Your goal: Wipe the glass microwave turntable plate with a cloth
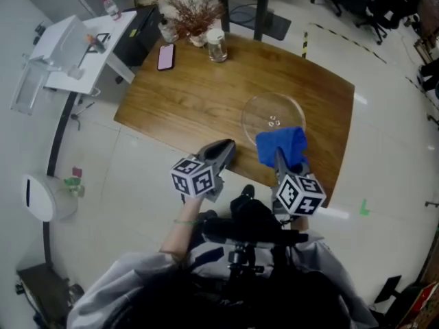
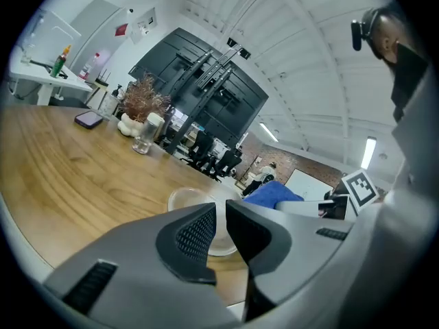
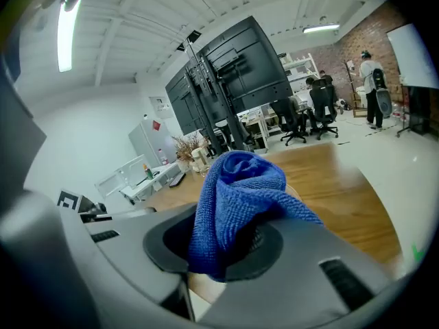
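The clear glass turntable plate (image 1: 273,117) lies flat on the wooden table (image 1: 206,101), near its right front part. A blue cloth (image 1: 282,146) is bunched between the jaws of my right gripper (image 1: 281,157), which is shut on it and hovers at the plate's near rim. In the right gripper view the cloth (image 3: 236,197) fills the jaws and hides the plate. My left gripper (image 1: 223,151) sits at the table's front edge, left of the plate, shut with nothing in it. Its view shows the plate (image 2: 195,208) just beyond the narrow gap between the jaws.
At the table's far edge stand a glass jar (image 1: 217,45), a dried-flower arrangement (image 1: 193,18) and a pink phone (image 1: 166,56). A white side desk (image 1: 75,53) is to the left. A person stands far off in the room (image 3: 374,81).
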